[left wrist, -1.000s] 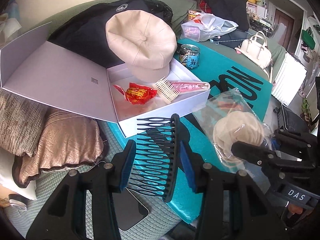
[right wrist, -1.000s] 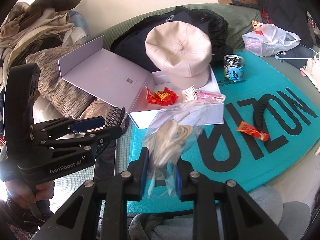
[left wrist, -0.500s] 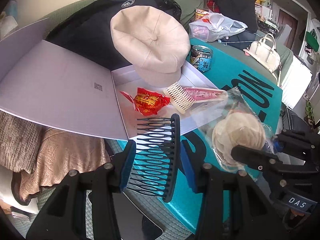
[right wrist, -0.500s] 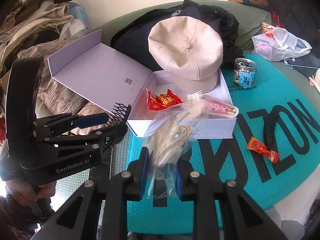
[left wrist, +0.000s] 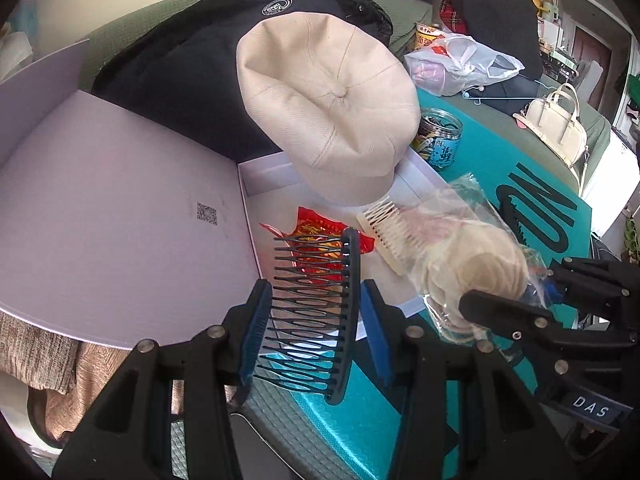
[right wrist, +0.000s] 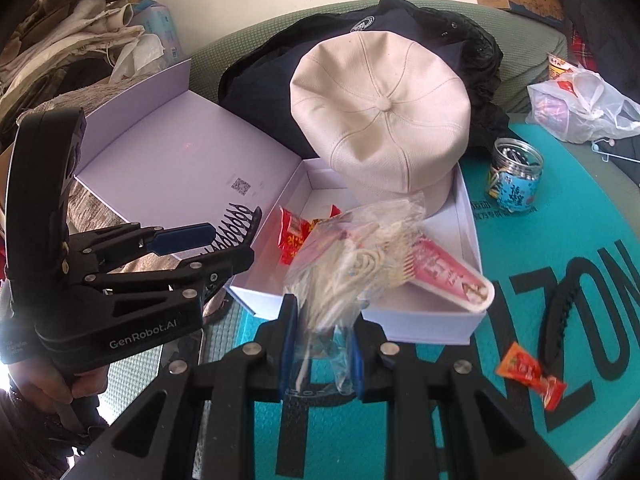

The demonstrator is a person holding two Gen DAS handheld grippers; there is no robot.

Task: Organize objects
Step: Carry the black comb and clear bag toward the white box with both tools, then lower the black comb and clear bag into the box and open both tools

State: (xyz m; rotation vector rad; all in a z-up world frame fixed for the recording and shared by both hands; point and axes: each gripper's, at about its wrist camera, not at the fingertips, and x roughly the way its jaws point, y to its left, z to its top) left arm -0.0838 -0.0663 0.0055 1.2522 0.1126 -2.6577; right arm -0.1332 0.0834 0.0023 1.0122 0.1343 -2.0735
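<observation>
Black gripper [left wrist: 316, 328], blue pads, silver screws

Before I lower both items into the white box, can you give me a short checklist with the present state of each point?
1. Left hand-held gripper holds the black plastic hair comb: ok, comb sits between the blue pads.
2. Right hand-held gripper holds the clear plastic bag of cream cord: ok, bag is pinched.
3. Open white cardboard box lies ahead of both: ok.
4. Free floor in the box: not ok; beige cap, red candy wrapper, cream comb and pink tube occupy much of it.
5. Bag hangs clear of the box rim: cannot tell.
</observation>
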